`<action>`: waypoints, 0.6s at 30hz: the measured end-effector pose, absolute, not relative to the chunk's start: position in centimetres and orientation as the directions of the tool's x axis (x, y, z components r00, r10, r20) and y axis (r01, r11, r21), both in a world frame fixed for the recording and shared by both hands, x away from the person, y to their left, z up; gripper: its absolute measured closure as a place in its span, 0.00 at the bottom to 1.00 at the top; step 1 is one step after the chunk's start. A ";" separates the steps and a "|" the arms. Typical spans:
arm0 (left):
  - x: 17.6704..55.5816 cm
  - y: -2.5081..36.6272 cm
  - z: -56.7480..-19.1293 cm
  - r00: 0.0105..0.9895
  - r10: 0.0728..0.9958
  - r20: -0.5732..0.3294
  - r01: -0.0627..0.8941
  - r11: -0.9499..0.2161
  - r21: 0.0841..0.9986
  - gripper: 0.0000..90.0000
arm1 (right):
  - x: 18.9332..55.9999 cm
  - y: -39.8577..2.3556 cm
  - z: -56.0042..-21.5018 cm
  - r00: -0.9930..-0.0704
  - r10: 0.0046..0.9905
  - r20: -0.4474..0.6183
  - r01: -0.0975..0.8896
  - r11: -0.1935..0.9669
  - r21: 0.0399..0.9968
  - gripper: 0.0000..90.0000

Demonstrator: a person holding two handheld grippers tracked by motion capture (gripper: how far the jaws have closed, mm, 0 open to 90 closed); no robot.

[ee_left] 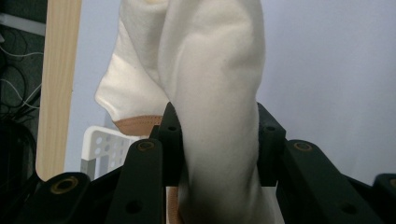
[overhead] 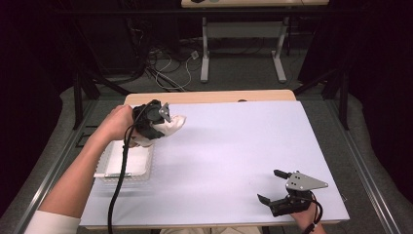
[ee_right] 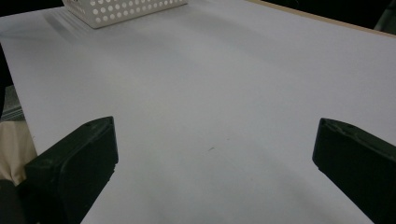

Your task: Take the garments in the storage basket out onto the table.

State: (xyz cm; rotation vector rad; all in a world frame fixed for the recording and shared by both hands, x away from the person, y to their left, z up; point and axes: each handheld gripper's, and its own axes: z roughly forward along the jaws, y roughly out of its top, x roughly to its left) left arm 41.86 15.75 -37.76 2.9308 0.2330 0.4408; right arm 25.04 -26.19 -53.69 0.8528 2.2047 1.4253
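- White shoe (overhead: pixel 168 126) was held off the table at far left, above the far edge of the white perforated basket (overhead: pixel 127 176); tan insole showed in the left gripper view.
- Left gripper (ee_left: pixel 212 140) had its jaws pinching the shoe's soft upper from both sides.
- Right gripper (overhead: pixel 273 186) rested near right, jaws spread wide, nothing between them.
- Risk, as judged: the pliable upper could fold or slide out of the pinch, dropping the shoe onto the basket rim or the white table (overhead: pixel 234 146).
- A tilt of the hand would add to that.
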 end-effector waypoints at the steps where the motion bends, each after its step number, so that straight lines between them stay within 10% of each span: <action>1: 41.9 15.6 -37.8 0.945 0.176 0.276 0.126 -0.974 0.190 0.71 | 25.0 -26.2 -53.7 -0.745 0.667 0.010 0.283 0.302 0.910 0.00; 18: 42.1 12.9 -38.1 0.952 0.152 0.264 0.096 -0.972 0.213 0.71 | 24.9 -26.1 -53.6 -0.744 0.668 0.011 0.283 0.301 0.911 0.00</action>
